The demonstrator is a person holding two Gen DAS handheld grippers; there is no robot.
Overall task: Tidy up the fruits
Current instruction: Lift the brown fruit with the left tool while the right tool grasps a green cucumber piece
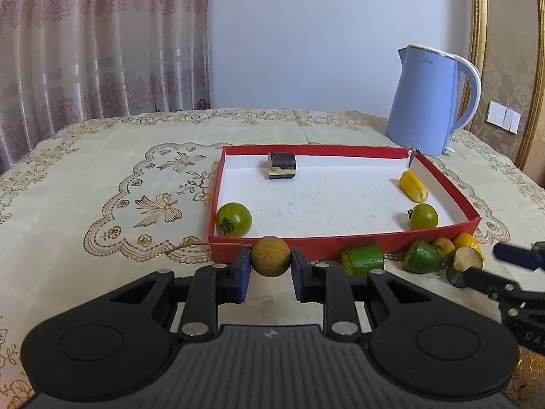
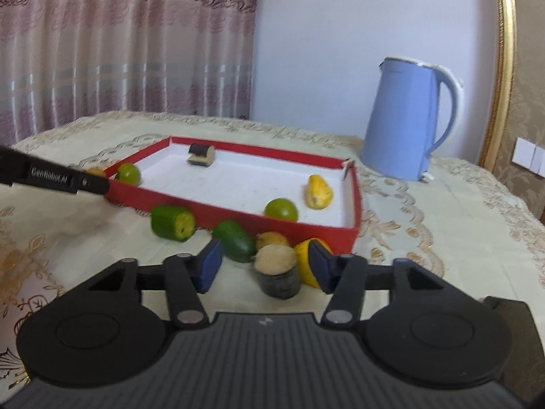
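My left gripper (image 1: 271,266) is shut on a round tan fruit (image 1: 271,256) with a thin stem, just in front of the red tray's near wall (image 1: 306,243). In the tray lie two green tomatoes (image 1: 234,219) (image 1: 423,216), a yellow fruit piece (image 1: 413,186) and a dark block (image 1: 281,165). My right gripper (image 2: 264,266) is open around a dark cylinder piece with a pale top (image 2: 277,271) on the cloth. Green cut pieces (image 2: 172,222) (image 2: 235,240) and a yellow piece (image 2: 305,266) lie beside it, outside the tray (image 2: 238,213).
A blue electric kettle (image 1: 427,100) stands behind the tray's far right corner. The table has a cream embroidered cloth (image 1: 102,187). Curtains hang at the back left, a gold-framed panel at the right.
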